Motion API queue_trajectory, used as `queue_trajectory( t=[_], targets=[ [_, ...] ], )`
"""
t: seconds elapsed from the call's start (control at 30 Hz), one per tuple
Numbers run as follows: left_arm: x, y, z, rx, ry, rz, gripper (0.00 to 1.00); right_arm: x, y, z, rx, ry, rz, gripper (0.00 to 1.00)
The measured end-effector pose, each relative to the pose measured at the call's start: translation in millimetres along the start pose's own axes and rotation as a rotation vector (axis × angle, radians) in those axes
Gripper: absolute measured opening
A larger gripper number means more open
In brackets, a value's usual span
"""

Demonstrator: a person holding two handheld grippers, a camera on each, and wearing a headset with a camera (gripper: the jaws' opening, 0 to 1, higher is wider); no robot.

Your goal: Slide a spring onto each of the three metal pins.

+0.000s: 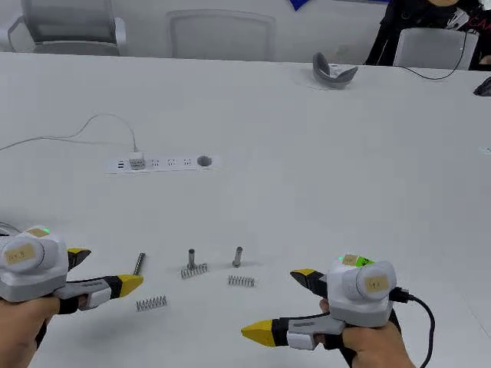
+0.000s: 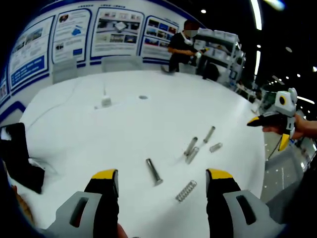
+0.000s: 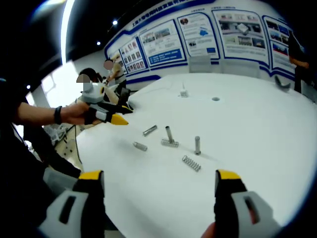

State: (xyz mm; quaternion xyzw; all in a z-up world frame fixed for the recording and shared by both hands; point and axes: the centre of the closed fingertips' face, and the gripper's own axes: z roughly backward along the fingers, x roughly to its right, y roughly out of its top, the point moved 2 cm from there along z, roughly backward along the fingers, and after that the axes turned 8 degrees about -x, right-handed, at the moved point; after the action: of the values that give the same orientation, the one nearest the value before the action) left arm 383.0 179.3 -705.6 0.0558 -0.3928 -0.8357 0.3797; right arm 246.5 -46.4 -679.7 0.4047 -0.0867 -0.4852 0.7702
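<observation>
Three metal pins sit on the white table (image 1: 322, 176). One pin (image 1: 139, 264) lies on its side at the left. The middle pin (image 1: 191, 258) and the right pin (image 1: 238, 256) stand upright. A spring (image 1: 194, 270) lies against the middle pin's foot, a second spring (image 1: 241, 280) lies in front of the right pin, and a third spring (image 1: 151, 303) lies nearest me. My left gripper (image 1: 105, 270) hovers open just left of the lying pin (image 2: 154, 172). My right gripper (image 1: 280, 303) is open, right of the springs (image 3: 190, 163), and holds nothing.
A white power strip (image 1: 163, 162) with a plugged-in cable lies further back on the table. A grey curved object (image 1: 334, 73) rests near the far edge. Chairs (image 1: 222, 34) and a seated person (image 1: 430, 31) line the far side. A black object (image 2: 20, 158) sits at my left.
</observation>
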Motion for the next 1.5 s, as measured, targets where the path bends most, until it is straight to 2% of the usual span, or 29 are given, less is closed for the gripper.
queue_trajectory(
  t=[0.17, 0.53, 1.03, 1.5],
  targets=[
    [-1.9, -0.7, -12.5, -0.017, -0.001, -0.004, 0.71, 0.8, -1.5, 1.3, 0.000, -0.004, -0.004, 0.93],
    [-18.2, -1.7, -34.3, -0.032, 0.021, 0.034, 0.63, 2.2, -10.1, 5.4, -0.012, -0.018, -0.022, 0.93],
    [-22.3, -5.3, -66.2, -0.060, 0.036, 0.067, 0.46, 3.5, -10.9, 3.5, -0.014, -0.015, -0.031, 0.93],
    [-24.7, -11.0, -80.9, -0.088, 0.060, 0.061, 0.28, 6.2, -16.9, 2.1, -0.026, -0.015, -0.046, 0.93]
  ],
)
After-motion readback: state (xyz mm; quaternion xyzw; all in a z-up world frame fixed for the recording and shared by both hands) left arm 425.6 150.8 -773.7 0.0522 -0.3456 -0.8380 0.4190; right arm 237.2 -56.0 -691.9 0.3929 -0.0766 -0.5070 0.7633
